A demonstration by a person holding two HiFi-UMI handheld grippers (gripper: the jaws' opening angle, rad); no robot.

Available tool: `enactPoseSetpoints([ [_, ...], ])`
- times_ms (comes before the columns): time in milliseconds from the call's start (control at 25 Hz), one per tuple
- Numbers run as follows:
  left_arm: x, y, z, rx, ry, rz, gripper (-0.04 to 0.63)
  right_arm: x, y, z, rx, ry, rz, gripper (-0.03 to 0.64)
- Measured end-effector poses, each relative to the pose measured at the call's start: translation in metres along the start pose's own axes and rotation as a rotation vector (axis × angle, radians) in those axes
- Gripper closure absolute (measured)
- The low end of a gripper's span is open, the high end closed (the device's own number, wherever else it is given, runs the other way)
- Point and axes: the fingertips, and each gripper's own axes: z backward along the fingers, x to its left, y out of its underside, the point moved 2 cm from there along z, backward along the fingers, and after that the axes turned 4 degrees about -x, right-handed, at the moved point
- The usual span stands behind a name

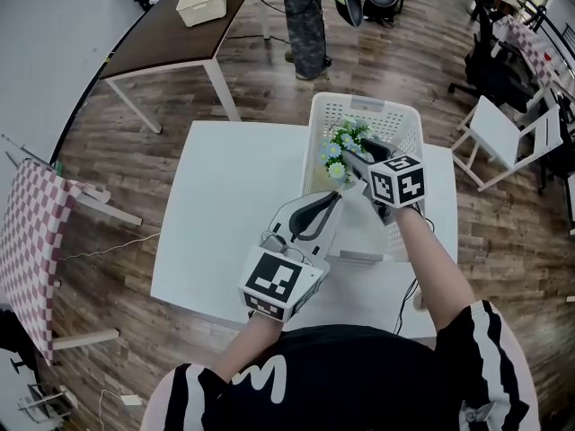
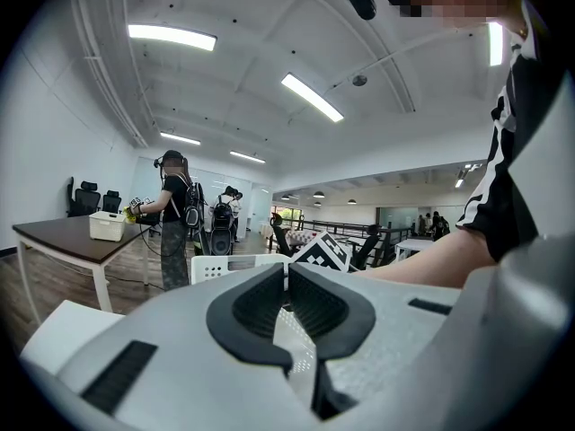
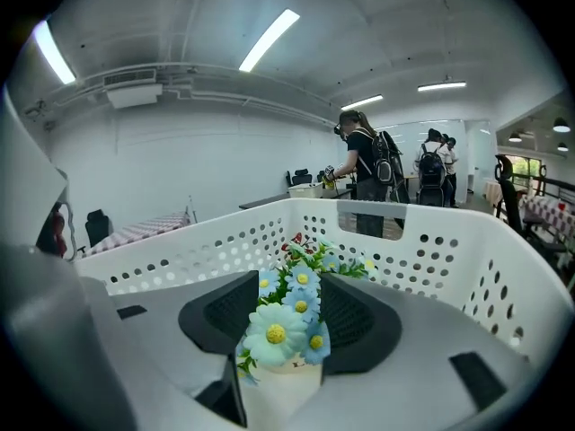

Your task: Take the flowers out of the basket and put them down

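The white basket (image 1: 359, 106) appeared clamped at its near wall by the closed left tongs (image 2: 286, 277), which steadied it. The right tongs (image 3: 292, 281) gaped wide inside it, with the blue flowers (image 3: 274, 333) between the jaws but unpressed. The grasp was in hand, and next came closing, then lifting.

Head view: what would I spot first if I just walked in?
The bright blue flowers catch the eye first, standing in the white basket on the far side of the white table. The right tongs reach into the basket, open on either side of the flowers.
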Motion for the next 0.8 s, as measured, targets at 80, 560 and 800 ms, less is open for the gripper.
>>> enactPoseSetpoints([
  [80,0.000,0.001,-0.001,0.002,-0.002,-0.005,0.578,-0.003,0.004,-0.006,0.021,-0.002,0.001,0.397],
  [560,-0.001,0.003,-0.001,0.007,-0.009,-0.002,0.578,-0.010,0.022,-0.025,0.093,-0.020,0.002,0.391],
  [800,-0.001,0.004,-0.001,0.010,-0.014,-0.008,0.578,-0.009,0.028,-0.034,0.100,-0.037,-0.024,0.391],
])
